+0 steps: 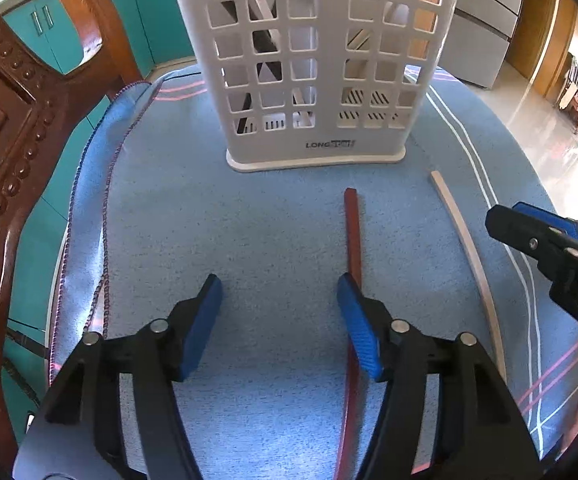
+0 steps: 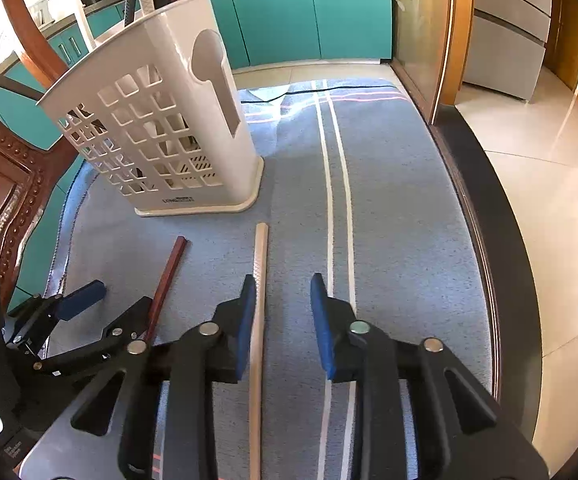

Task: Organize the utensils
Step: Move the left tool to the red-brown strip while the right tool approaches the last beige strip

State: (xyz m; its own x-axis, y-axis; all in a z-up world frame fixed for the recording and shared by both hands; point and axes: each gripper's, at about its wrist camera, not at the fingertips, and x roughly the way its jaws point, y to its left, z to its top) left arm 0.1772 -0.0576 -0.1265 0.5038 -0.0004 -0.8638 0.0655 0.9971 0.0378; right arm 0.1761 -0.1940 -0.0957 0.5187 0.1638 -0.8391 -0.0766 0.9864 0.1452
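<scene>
A white slotted utensil holder (image 1: pixel 313 64) stands on the blue cloth ahead, with several sticks in it; it also shows in the right wrist view (image 2: pixel 161 136). A reddish-brown chopstick (image 1: pixel 353 232) lies on the cloth beside and under my left gripper's right finger; it also shows in the right wrist view (image 2: pixel 167 280). A pale wooden chopstick (image 1: pixel 469 248) lies to its right and passes between my right gripper's fingers, close to the left one (image 2: pixel 258 300). My left gripper (image 1: pixel 279 300) is open and empty. My right gripper (image 2: pixel 283 300) is open above the pale chopstick.
A carved wooden chair (image 1: pixel 13 128) stands at the table's left edge. The blue cloth (image 1: pixel 217 220) has a folded hem at left and white stripes (image 2: pixel 337 200) at right. The table's dark edge (image 2: pixel 489 208) runs along the right, with tiled floor beyond.
</scene>
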